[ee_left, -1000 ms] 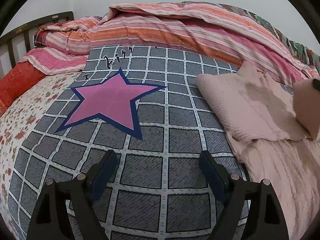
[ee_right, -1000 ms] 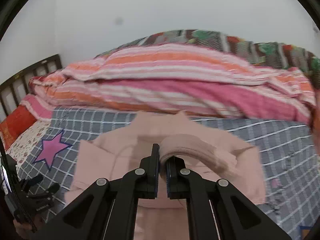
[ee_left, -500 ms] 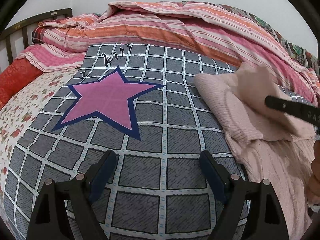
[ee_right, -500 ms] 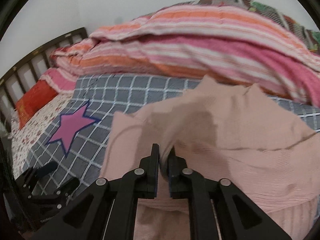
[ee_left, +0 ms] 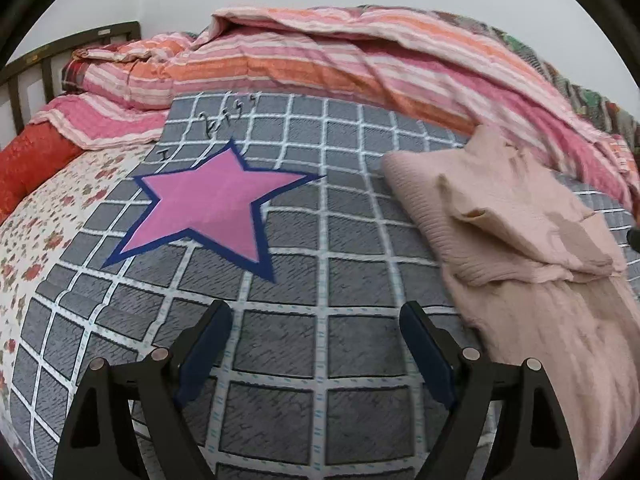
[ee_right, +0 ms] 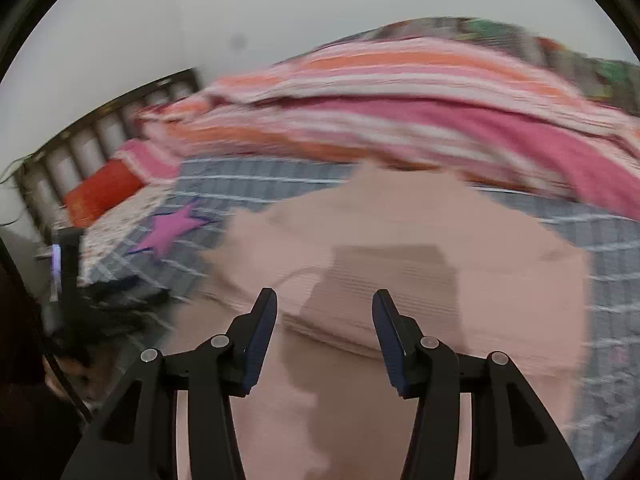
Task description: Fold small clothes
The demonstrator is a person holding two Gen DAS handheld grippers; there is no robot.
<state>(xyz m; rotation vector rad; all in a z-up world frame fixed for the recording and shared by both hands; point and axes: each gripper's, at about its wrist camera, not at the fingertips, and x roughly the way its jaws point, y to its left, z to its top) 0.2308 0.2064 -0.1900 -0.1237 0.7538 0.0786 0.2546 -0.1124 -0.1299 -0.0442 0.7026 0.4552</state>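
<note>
A pale pink knit garment [ee_left: 516,240] lies on the grey checked bedspread [ee_left: 320,240], partly folded, with a flap laid over its upper part. In the right wrist view the garment [ee_right: 400,248] fills the middle, blurred by motion. My right gripper [ee_right: 324,304] is open and empty just above it. My left gripper [ee_left: 316,320] is open and empty over the bedspread, left of the garment and apart from it.
A pink star [ee_left: 212,208] is printed on the bedspread. A striped pink and orange duvet [ee_left: 340,56] is piled along the back. A red pillow [ee_left: 28,160] and a dark headboard [ee_left: 60,44] are at the left. A floral sheet [ee_left: 40,232] covers the left side.
My right gripper has opened and let go of the garment's flap, which now lies folded over the garment. The right view has swung and blurred. The left gripper has barely moved.
</note>
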